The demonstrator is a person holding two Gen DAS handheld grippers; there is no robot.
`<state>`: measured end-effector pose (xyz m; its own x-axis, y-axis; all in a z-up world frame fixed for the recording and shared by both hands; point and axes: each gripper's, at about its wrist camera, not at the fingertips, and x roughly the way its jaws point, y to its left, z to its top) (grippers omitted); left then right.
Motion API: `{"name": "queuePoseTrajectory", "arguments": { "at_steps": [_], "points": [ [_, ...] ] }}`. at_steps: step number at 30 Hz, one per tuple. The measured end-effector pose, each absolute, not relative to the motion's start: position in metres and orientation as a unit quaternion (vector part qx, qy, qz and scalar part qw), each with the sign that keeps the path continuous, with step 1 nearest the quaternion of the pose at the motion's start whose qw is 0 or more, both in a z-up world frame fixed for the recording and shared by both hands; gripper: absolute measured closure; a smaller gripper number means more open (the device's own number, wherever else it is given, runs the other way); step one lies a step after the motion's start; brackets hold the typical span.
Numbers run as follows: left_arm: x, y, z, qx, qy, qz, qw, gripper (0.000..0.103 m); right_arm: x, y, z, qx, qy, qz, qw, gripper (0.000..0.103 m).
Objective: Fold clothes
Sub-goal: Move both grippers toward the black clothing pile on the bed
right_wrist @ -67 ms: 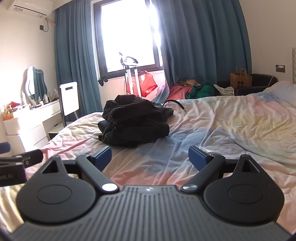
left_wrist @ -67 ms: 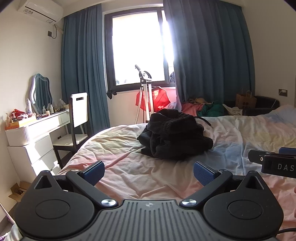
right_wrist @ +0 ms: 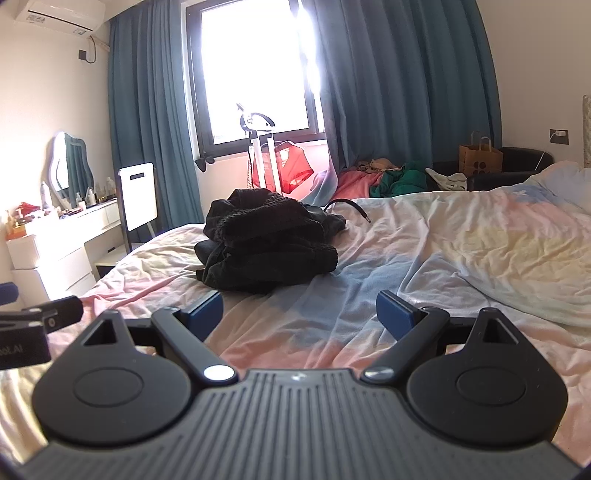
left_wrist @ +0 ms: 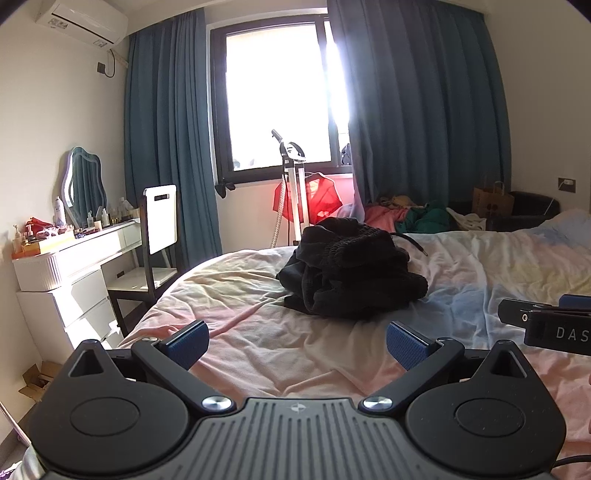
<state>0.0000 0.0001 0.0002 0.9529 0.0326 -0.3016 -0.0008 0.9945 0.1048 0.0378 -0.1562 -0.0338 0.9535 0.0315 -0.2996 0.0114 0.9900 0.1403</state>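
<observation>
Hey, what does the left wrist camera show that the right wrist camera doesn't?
Only the left wrist view shows the cardboard box on the floor by the white dresser, and the right gripper's tip at its right edge.

Only the right wrist view shows the left gripper's tip at its left edge, and a pale patterned strip at the far right.

Both show the black clothes pile on the pastel bedsheet, the window, teal curtains, air conditioner, paper bag and open, empty jaws.

Blown-out window [left_wrist: 280, 99] glare, fisheye edges
</observation>
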Motion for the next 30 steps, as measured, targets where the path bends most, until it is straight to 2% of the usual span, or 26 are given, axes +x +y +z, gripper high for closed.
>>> {"name": "queuePoseTrajectory", "arguments": {
  "at_steps": [30],
  "points": [
    [0.0082, 0.0061, -0.0085, 0.024, 0.171, -0.015, 0.985, 0.0, 0.0363, -0.1566, -0.0333, 0.068, 0.146, 0.002, 0.987, 0.012]
  ]
}}
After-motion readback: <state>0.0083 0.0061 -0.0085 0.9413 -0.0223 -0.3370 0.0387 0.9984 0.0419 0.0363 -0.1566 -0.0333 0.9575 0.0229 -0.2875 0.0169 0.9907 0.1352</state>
